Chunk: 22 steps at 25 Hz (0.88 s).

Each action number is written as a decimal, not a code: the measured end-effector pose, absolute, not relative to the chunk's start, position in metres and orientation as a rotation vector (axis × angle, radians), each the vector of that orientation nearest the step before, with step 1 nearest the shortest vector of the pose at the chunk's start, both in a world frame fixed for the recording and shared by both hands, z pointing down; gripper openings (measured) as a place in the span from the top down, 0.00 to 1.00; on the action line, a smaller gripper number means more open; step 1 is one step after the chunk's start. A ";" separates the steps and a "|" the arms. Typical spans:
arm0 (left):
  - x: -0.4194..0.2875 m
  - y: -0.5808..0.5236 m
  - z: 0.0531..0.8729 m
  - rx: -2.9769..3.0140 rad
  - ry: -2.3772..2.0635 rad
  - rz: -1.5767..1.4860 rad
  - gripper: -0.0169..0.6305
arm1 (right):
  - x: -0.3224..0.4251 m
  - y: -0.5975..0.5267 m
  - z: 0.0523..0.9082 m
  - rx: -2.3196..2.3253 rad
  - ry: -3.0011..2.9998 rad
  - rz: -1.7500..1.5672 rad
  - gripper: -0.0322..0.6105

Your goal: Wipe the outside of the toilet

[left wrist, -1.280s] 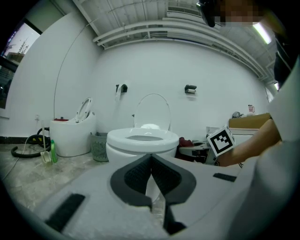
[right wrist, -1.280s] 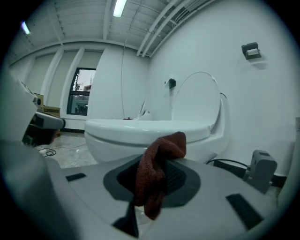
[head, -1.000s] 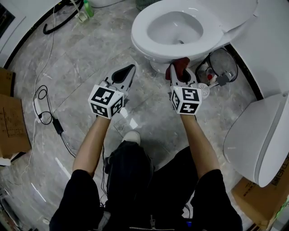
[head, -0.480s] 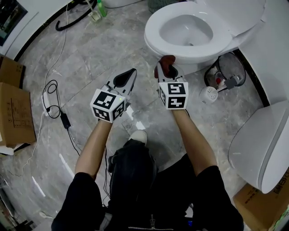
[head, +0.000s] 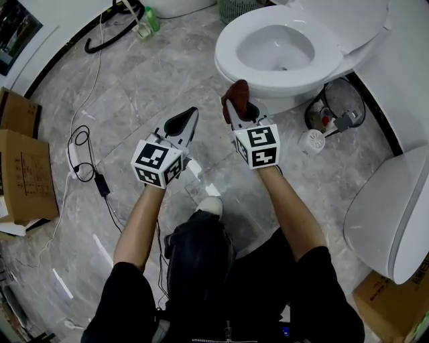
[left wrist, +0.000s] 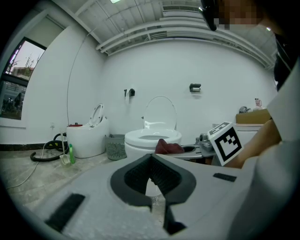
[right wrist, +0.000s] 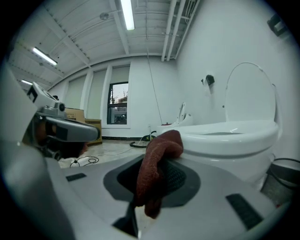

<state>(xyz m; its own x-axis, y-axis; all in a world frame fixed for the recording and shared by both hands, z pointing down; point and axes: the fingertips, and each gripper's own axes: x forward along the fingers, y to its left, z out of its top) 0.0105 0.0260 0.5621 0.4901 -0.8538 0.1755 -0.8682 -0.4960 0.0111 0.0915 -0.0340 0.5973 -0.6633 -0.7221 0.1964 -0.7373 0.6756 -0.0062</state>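
Note:
The white toilet (head: 236, 67) stands at the upper right of the head view with its seat down and lid up. My right gripper (head: 235, 100) is shut on a red-brown cloth (head: 239, 89), held close to the bowl's outer front-left wall just under the rim; contact cannot be told. In the right gripper view the cloth (right wrist: 157, 164) hangs folded over the jaws, with the toilet (right wrist: 234, 140) just to the right. My left gripper (head: 184, 122) hovers over the floor left of the right one, shut and holding nothing. Its own view shows the toilet (left wrist: 152, 138) and the cloth (left wrist: 166, 147) ahead.
A black-rimmed bin (head: 335, 100) and a small white round object (head: 313, 141) sit right of the toilet. Another white fixture (head: 389, 214) lies at the right edge. Cardboard boxes (head: 23, 174), cables (head: 84, 161), a black hose (head: 107, 37) and a green bottle (head: 153, 19) are at the left. My shoe (head: 211, 204) is below.
The right gripper with the cloth has moved left along the toilet's base, from under the bowl's front to its front-left side. The left gripper has hardly moved.

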 end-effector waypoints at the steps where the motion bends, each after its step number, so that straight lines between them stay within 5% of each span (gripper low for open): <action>1: 0.014 0.025 0.562 2.631 -1.513 0.219 0.96 | 0.096 -0.029 0.594 1.189 -2.716 0.111 0.82; 22: 0.146 -0.011 0.583 2.808 -1.142 0.183 0.96 | 0.350 -0.094 0.638 1.707 -2.191 0.176 0.82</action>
<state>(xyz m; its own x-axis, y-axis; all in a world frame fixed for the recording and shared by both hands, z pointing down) 0.1457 -0.0106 0.5834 0.7108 -0.6871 0.1504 -0.6997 -0.7126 0.0511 0.3504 -0.0941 0.6384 -0.2077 -0.9128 0.3518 -0.9572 0.2637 0.1191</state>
